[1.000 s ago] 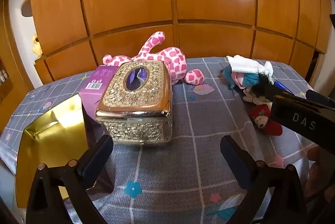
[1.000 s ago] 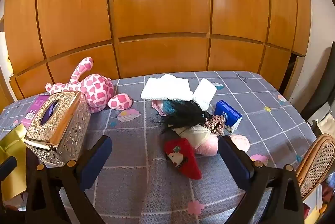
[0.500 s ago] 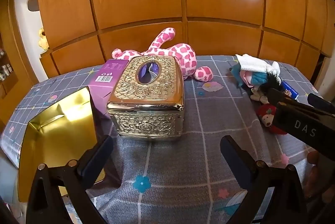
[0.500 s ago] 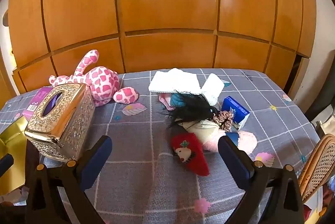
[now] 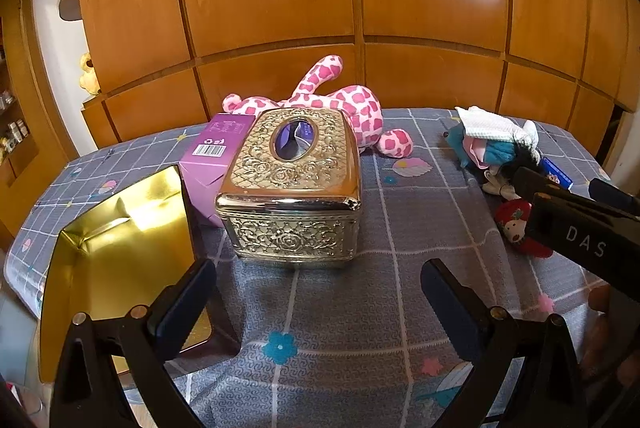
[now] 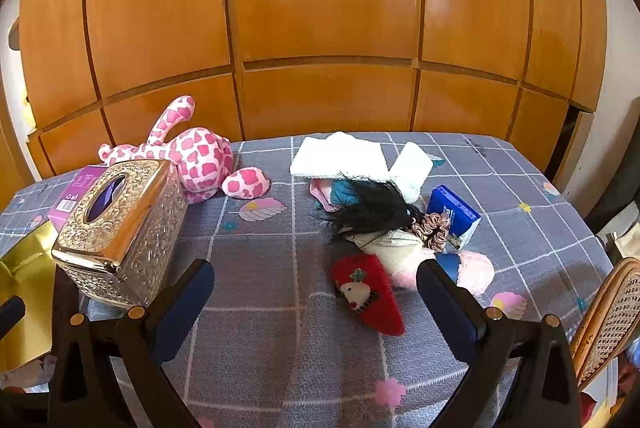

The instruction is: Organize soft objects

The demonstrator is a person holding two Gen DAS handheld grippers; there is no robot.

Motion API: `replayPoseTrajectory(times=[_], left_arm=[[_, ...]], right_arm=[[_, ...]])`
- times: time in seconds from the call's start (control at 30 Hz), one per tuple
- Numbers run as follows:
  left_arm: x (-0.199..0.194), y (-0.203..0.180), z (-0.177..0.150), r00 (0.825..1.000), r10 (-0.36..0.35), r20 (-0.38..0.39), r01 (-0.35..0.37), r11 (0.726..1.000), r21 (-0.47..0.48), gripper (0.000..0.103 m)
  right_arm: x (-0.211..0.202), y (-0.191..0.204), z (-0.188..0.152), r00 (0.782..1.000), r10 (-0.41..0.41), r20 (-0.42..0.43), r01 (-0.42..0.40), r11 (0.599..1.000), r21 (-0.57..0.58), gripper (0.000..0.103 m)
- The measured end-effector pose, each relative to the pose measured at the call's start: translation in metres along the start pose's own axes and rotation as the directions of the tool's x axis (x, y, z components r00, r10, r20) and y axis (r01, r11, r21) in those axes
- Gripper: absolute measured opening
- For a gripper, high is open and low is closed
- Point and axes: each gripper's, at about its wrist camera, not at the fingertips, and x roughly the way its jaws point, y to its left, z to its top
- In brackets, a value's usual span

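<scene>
Both my grippers, left (image 5: 316,302) and right (image 6: 314,302), are open and empty; the near red toy (image 6: 368,294) looks soft and light, so I would pinch its middle.

The purple box (image 5: 208,155) is partly hidden behind the tissue box (image 5: 294,183); the gold tin (image 6: 24,292) is cut off at the left edge; the pink slipper (image 6: 476,274) is partly covered by a near fingertip
</scene>
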Motion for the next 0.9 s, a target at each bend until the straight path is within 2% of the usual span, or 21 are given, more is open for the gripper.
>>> replayPoseTrajectory(times=[0.9], left_arm=[[0.005,-0.0063,-0.0027,1.0,-0.015,-0.023,0.015,1.0,0.016,0.103]], right_arm=[[0.0022,-0.0081,0.0035,1.0,-0.009,-0.007,0.009,1.0,0.022,0.103]])
